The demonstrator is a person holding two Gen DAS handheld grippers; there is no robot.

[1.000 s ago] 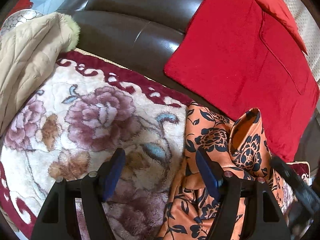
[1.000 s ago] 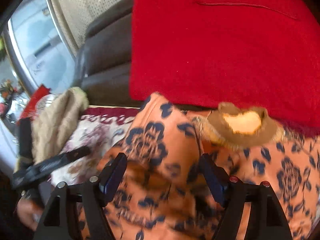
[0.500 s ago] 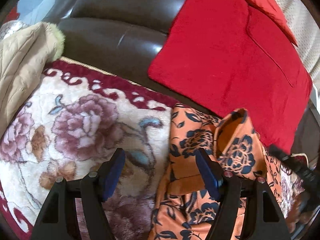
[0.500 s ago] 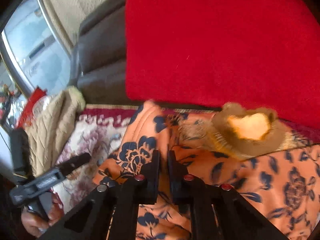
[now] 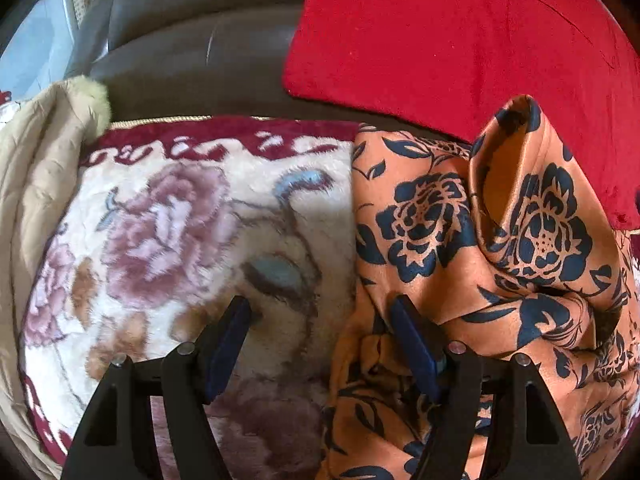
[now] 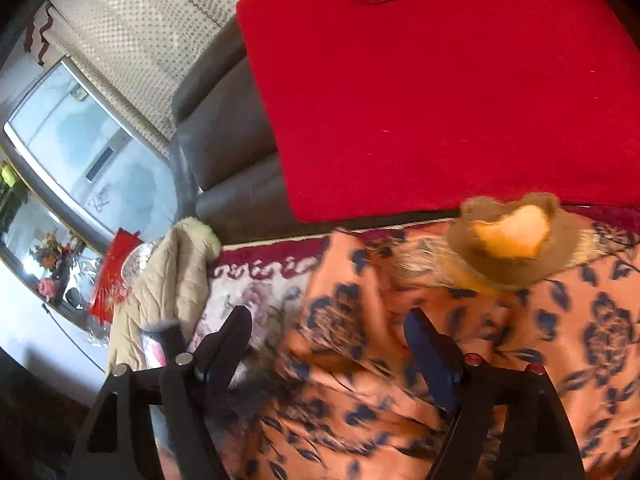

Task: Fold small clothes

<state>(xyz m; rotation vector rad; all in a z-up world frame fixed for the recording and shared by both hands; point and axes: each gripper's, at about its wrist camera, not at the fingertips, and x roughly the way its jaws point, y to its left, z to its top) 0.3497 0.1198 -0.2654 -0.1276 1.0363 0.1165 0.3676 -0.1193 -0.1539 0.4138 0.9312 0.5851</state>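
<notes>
Left wrist view shows the left claw (image 5: 320,344) nearest, its two blue pads standing wide apart with nothing between them. It hangs over the left edge of the orange satin garment with dark blue flowers (image 5: 460,248), where this cloth meets the cream plush blanket with pink roses and a dark red border (image 5: 168,232). The garment lies crumpled on the blanket, on the right part of the seat, and one fold (image 5: 524,152) stands up like a peak.

I judge the garment to be very light, soft and slippery, because the surface shines and the folds fall loosely. A grip on one layer at a hem or a corner seems better than a grip in the middle, where several layers can slide.

Right wrist view is blurred near the camera. The right claw (image 6: 328,344) has just been opening; its pads stand apart above the same garment and press on no cloth. A little farther, the neck opening with brown fuzzy trim (image 6: 508,244) lies flat. To the left lies a beige quilted coat (image 6: 168,280).

Behind stand the dark leather sofa back (image 5: 192,40) and a red velvet cushion (image 5: 460,32). No container is visible.
</notes>
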